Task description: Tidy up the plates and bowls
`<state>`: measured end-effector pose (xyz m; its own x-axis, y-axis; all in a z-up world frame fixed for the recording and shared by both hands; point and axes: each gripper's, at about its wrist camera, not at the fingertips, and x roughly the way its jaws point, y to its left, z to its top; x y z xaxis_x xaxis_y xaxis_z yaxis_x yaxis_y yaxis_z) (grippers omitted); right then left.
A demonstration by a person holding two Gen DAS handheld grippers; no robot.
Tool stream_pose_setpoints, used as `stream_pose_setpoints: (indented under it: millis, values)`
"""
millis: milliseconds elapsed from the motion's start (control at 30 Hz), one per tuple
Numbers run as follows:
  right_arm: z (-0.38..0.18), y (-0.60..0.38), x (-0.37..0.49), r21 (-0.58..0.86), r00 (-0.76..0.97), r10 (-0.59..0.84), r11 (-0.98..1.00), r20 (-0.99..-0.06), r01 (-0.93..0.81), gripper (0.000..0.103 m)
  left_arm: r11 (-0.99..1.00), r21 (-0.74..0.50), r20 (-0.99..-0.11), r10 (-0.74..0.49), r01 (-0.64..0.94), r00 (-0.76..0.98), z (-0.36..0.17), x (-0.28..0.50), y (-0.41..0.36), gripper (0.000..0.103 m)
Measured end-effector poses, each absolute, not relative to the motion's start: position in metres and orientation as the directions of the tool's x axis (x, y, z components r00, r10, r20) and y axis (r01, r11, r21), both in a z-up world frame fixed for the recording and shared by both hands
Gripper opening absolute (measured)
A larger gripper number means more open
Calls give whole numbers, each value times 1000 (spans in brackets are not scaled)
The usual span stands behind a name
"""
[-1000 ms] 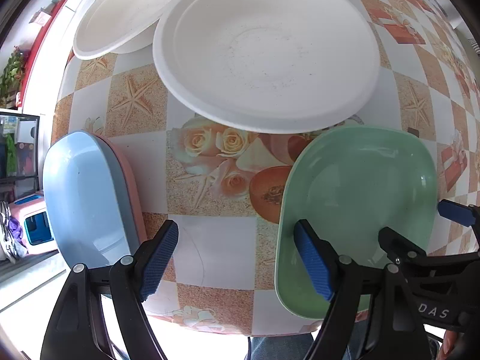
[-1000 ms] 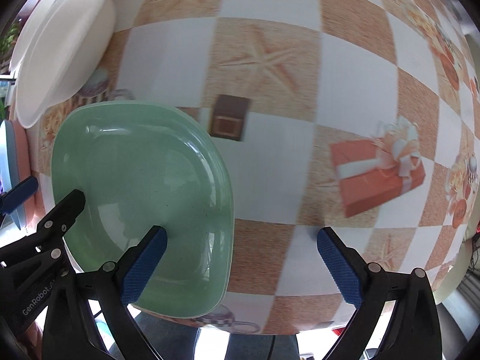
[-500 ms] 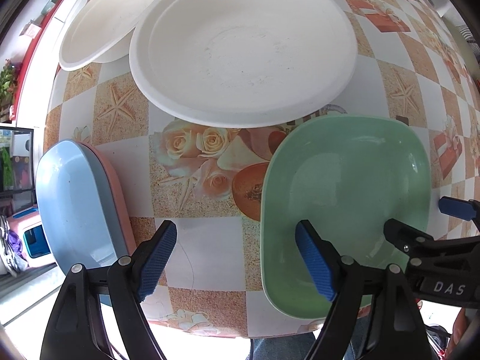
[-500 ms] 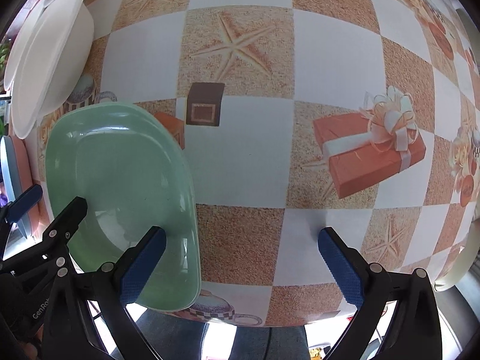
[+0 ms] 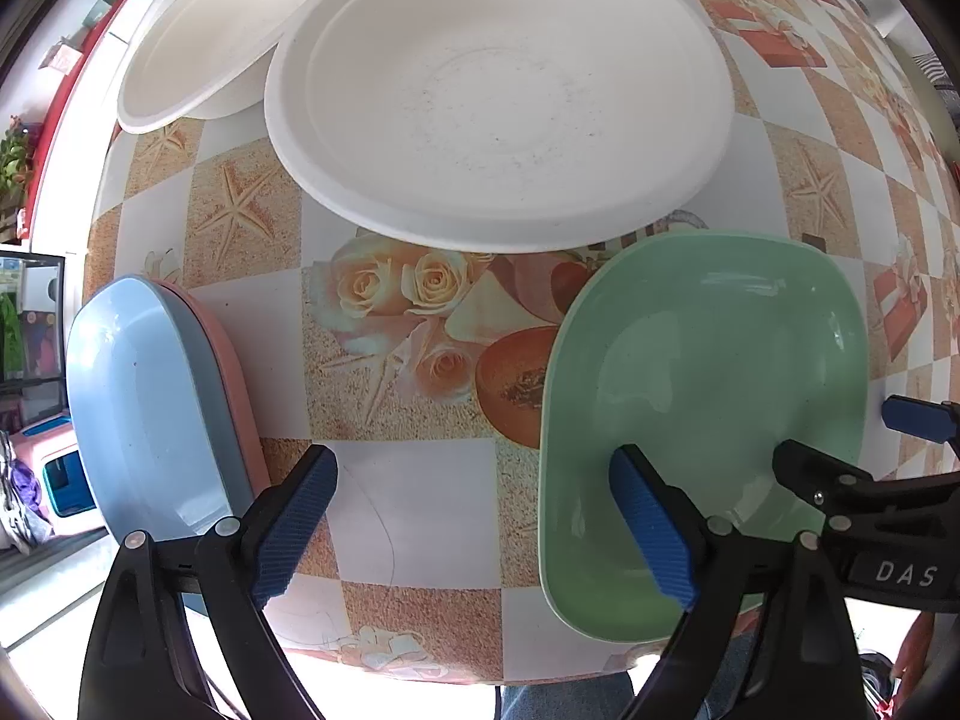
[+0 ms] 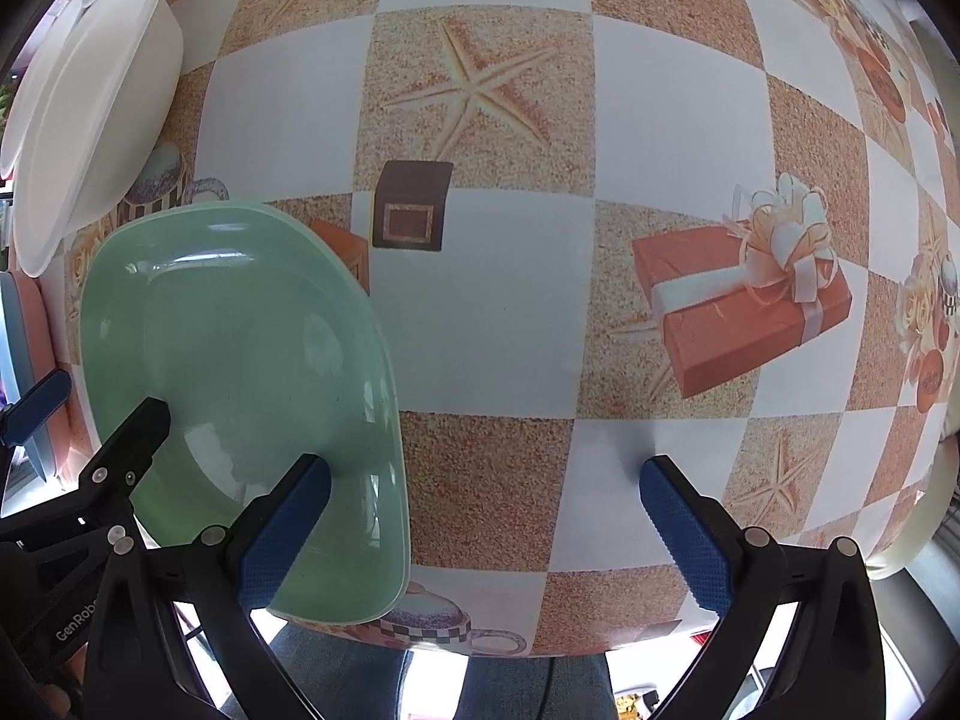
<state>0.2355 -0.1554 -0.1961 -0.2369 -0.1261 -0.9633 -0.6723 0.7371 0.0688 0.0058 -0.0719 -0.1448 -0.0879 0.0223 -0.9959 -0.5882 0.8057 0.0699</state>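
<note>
Partway through sorting. We see the blue plate [image 5: 138,420] already nested on a pink one [image 5: 237,384] at the tabletop's [image 6: 492,324] near left edge; the green plate [image 5: 708,396] lies loose at the near edge. Left gripper [image 5: 474,528] and right gripper [image 6: 486,534] fingers are wide apart, holding nothing. Only the left view shows the white plates [image 5: 498,96] whole.

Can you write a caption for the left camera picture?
Open left gripper hovering beside a green square plastic plate.

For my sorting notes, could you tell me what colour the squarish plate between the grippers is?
The squarish plate is pale mint green, clearest in the left wrist view.
</note>
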Motion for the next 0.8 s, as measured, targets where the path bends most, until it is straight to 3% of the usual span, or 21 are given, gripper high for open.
stream_pose_setpoints:
  millis: [367,467,600,800]
  values:
    - [-195,-156,235,68,-222,-112,739,-969,-670,103,816,77,-995,27,-573,-95,-141,7,-67,97]
    - [-192,-158,235,77,-244,-112,756,-963,-650,103,829,64,-996,15,-556,-93,-133,9,-73,88]
    - [-193,-162,232,97,-279,-110,767,-954,-634,103,831,23,-997,-24,-556,-77,-129,10,-77,68]
    - [-180,-164,221,90,-245,-105,738,-964,-668,75,832,-58,-995,-96,-551,-39,-127,14,-81,29]
